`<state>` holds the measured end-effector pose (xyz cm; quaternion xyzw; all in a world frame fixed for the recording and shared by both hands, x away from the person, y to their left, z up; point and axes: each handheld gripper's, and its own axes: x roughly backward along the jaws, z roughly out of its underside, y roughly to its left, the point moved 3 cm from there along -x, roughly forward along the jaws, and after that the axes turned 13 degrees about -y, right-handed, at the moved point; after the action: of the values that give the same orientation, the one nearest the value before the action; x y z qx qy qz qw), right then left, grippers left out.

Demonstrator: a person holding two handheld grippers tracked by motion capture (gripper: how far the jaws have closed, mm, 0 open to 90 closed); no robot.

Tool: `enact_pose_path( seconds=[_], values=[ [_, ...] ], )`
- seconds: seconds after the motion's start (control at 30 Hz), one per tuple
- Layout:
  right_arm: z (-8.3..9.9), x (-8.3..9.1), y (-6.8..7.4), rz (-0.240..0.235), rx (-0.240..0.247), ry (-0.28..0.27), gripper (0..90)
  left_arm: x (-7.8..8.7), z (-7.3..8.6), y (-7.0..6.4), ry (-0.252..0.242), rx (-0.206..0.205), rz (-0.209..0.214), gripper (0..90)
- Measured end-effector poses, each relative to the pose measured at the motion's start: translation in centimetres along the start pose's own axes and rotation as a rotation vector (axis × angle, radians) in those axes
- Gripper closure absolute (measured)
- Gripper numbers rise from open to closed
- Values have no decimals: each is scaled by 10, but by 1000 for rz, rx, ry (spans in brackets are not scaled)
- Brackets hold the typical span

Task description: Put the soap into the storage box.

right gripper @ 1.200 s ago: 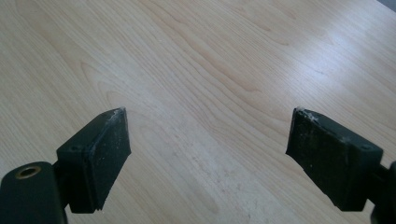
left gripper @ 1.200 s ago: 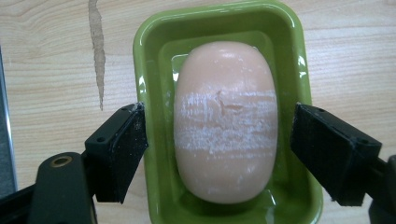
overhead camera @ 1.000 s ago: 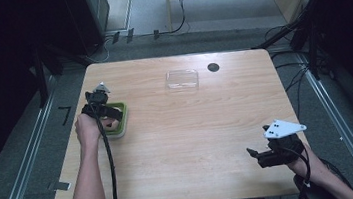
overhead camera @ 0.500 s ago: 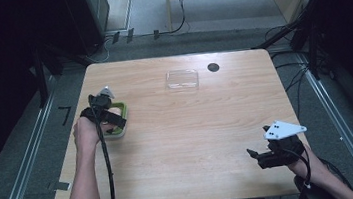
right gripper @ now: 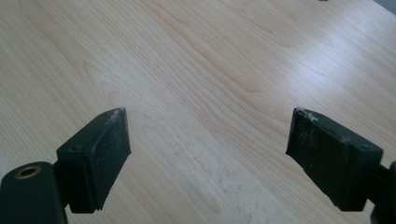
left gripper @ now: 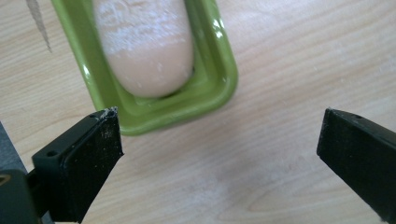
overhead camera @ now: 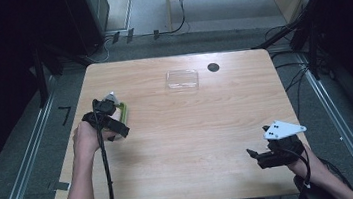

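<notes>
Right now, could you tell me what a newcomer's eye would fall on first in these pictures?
The bright green dish at the table's left, holding a pale, powdery lump of dough, stands out most; the left hand-held gripper hangs just above it, jaws wide open. Next comes the clear plastic tray toward the far edge of the wooden table, and the right hand-held gripper, open, near the front right corner.

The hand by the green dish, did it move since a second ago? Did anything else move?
Yes. The left gripper pulled back toward the person and a bit sideways, so it now covers more of the green dish. Its jaws are open and hold nothing. The pale food lies in the dish. The right gripper, the clear container and the table stayed put.
</notes>
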<state>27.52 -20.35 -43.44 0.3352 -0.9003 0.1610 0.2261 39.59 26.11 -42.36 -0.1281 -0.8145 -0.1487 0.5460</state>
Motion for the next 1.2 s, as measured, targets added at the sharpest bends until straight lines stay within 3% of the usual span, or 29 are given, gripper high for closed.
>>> enact_pose_path(
  seconds=[0.43, 0.63, 1.2],
  values=[
    [0, 1, 0, 1, -3, -2, 134, 16, 16, -23, 1, -72, 29, 0],
    [0, 1, 0, 2, -5, -2, 134, 17, 33, -35, 34, -115, 33, 0],
    [1, 1, 0, 3, -7, -2, 134, 19, 67, -49, 29, -129, 47, 0]
  ],
)
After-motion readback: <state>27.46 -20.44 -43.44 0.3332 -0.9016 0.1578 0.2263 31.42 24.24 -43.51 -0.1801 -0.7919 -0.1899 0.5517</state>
